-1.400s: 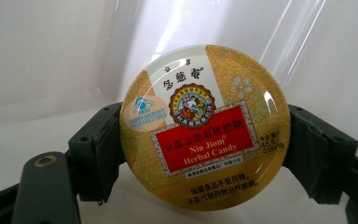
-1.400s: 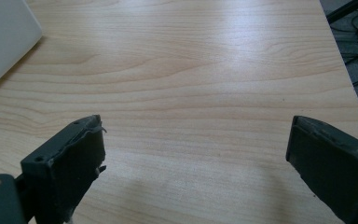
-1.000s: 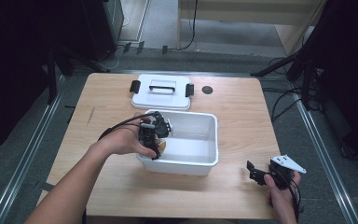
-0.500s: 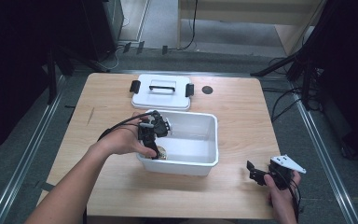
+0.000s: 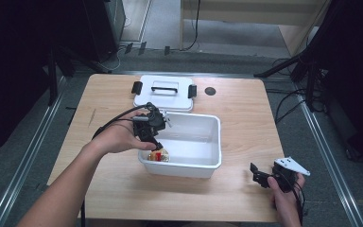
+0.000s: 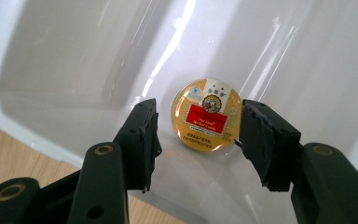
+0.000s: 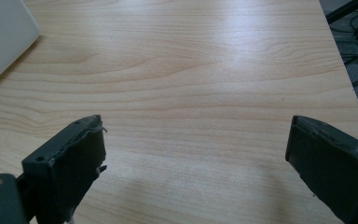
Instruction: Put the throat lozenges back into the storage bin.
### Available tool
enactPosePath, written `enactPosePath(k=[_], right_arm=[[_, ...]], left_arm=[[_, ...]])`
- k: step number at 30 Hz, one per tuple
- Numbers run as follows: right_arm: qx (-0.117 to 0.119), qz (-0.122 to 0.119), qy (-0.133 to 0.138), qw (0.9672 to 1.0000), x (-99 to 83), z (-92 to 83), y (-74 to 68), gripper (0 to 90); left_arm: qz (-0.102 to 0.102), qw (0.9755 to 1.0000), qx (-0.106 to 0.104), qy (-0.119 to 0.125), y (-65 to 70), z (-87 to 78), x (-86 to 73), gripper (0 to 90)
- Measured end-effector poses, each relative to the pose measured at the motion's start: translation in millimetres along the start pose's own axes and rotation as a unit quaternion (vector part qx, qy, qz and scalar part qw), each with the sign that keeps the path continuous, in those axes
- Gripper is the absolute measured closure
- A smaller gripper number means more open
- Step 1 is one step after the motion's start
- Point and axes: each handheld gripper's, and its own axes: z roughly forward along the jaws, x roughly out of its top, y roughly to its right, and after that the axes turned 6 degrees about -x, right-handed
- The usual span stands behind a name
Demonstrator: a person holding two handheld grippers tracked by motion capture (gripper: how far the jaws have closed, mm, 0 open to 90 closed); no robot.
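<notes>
While the left gripper (image 6: 196, 140) dips released over the tin (image 6: 206, 114) in the bin (image 5: 203, 168), the right gripper (image 7: 193, 163) rests spread.

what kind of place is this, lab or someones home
Most likely a lab or recording room, not a home: a bare wooden table stands alone on grey carpet, cables trail across the floor, and dark stands surround it.

The white bin (image 5: 189, 142) walled the frame's centre, the lid (image 5: 164, 92) lay just above it; bare table (image 5: 246, 118) at right lay free for passing.
</notes>
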Motion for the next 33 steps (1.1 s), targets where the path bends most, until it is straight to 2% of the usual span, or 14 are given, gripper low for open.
enactPosePath(k=[6,14,25,33], right_arm=[[0.000,0.000,0.000,1.0000,0.0,0.0,-0.1,4.8],[-0.001,0.000,0.000,1.0000,0.0,0.0,-0.2,4.8],[-0.001,-0.001,-0.001,1.0000,0.0,0.1,-0.3,4.9],[-0.001,-0.001,-0.001,1.0000,0.0,0.1,-0.3,4.9]], left_arm=[[0.002,0.9999,0.008,0.014,4.5,-16.1,-3.5,47.8],[-0.011,0.9995,0.014,0.025,2.6,-33.5,-17.1,47.4],[-0.036,0.9981,0.031,0.041,-3.4,-54.0,-45.1,46.5],[-0.070,0.9958,0.039,0.046,-10.9,-53.6,-75.2,45.3]])
